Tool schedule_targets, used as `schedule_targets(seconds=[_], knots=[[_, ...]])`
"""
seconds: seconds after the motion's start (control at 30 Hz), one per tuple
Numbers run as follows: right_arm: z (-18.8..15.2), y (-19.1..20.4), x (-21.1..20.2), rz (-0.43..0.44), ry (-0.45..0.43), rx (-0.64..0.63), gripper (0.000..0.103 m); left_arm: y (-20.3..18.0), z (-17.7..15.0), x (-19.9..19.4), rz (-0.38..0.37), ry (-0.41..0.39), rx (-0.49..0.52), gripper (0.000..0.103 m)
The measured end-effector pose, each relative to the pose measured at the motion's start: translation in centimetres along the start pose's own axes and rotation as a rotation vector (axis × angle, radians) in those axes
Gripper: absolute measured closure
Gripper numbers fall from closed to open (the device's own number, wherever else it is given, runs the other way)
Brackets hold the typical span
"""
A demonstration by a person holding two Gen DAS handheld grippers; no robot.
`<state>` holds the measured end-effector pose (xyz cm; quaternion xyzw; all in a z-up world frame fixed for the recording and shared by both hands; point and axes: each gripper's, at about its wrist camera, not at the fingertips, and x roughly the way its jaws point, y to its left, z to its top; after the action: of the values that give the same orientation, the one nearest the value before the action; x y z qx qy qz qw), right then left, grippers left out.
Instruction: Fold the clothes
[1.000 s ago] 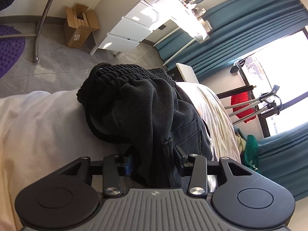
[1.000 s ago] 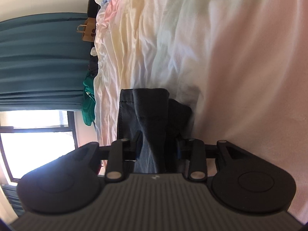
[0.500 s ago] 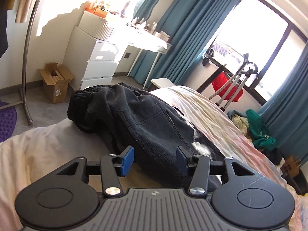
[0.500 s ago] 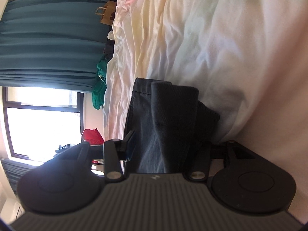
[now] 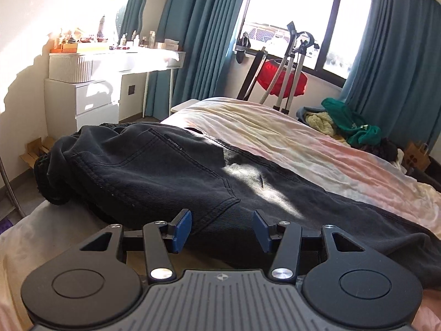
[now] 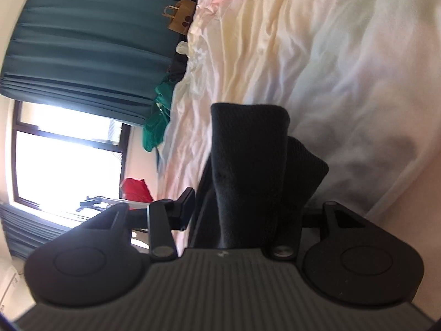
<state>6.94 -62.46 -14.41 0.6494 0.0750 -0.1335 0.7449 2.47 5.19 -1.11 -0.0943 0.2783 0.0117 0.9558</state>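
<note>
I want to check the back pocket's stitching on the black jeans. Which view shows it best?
The left wrist view: the black jeans lie spread on the bed, pocket seams visible. The right wrist view shows only a dark fold between the jaws.

Left tongs (image 5: 222, 230) spread wide; right tongs (image 6: 242, 209) rolled sideways, parted.

My landmark is the window (image 5: 289, 24). Teal curtains (image 5: 204, 35) hang either side of it. Below it stands a metal rack (image 5: 289, 82) with something red (image 5: 281, 78), perhaps a bag. Left of the window sits a white drawer unit (image 5: 82, 102); right of it, a green garment (image 5: 355, 127) and a paper bag (image 5: 416, 158).
</note>
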Motion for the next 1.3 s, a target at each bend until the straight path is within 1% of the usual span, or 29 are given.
schedule_targets(seconds=[0.03,0.1,0.2,0.27,0.33,0.37,0.43,0.47,0.53,0.57,0.63,0.73,0.83,0.9,0.97,1.3], knots=[[0.0,0.5,-0.1,0.027,-0.007,0.005,0.051,-0.6,-0.1,0.2,-0.006,0.004,0.023,0.051],[-0.2,1.1,-0.1,0.021,-0.012,-0.015,0.051,-1.7,-0.3,0.8,-0.018,0.009,0.073,0.051],[-0.3,0.5,0.4,-0.052,-0.007,-0.045,0.051,-3.3,-0.3,1.6,-0.036,0.019,0.149,0.051],[-0.1,-0.9,0.7,-0.103,0.017,-0.025,0.052,-3.9,-0.3,1.7,-0.047,0.018,0.195,0.050],[0.1,-2.3,0.7,-0.124,0.047,0.010,0.060,-4.1,-0.1,1.6,-0.057,0.012,0.231,0.047],[0.2,-3.0,0.7,-0.132,0.062,0.028,0.068,-4.1,0.1,1.8,-0.059,0.014,0.243,0.047],[0.3,-3.4,0.3,-0.140,0.054,0.043,0.076,-4.3,0.6,2.4,-0.056,0.021,0.254,0.047],[0.3,-3.5,0.1,-0.142,0.047,0.049,0.082,-4.5,0.9,2.7,-0.054,0.022,0.259,0.047],[0.2,-3.4,-0.3,-0.165,0.032,0.035,0.088,-5.0,1.3,3.5,-0.054,0.019,0.276,0.046],[0.1,-3.2,-0.4,-0.178,0.027,0.021,0.090,-5.2,1.5,3.9,-0.053,0.017,0.285,0.043],[0.0,-2.6,-0.4,-0.203,0.014,-0.020,0.090,-5.8,1.8,4.9,-0.055,0.019,0.309,0.041],[-0.3,-1.3,-0.5,-0.228,-0.011,-0.102,0.091,-6.6,1.6,7.0,-0.060,0.035,0.341,0.041],[-0.5,-0.6,-0.7,-0.235,-0.025,-0.148,0.091,-6.5,0.7,8.9,-0.037,0.040,0.328,0.041],[-0.6,-0.3,-0.7,-0.239,-0.029,-0.170,0.091,-6.1,0.1,10.1,-0.022,0.062,0.305,0.041],[-0.7,-0.1,-0.6,-0.250,-0.033,-0.196,0.091,-5.7,-0.5,10.8,-0.015,0.075,0.288,0.041],[-1.2,1.4,-0.3,-0.291,-0.058,-0.321,0.091,-5.5,-2.3,12.6,0.014,0.118,0.345,0.041]])
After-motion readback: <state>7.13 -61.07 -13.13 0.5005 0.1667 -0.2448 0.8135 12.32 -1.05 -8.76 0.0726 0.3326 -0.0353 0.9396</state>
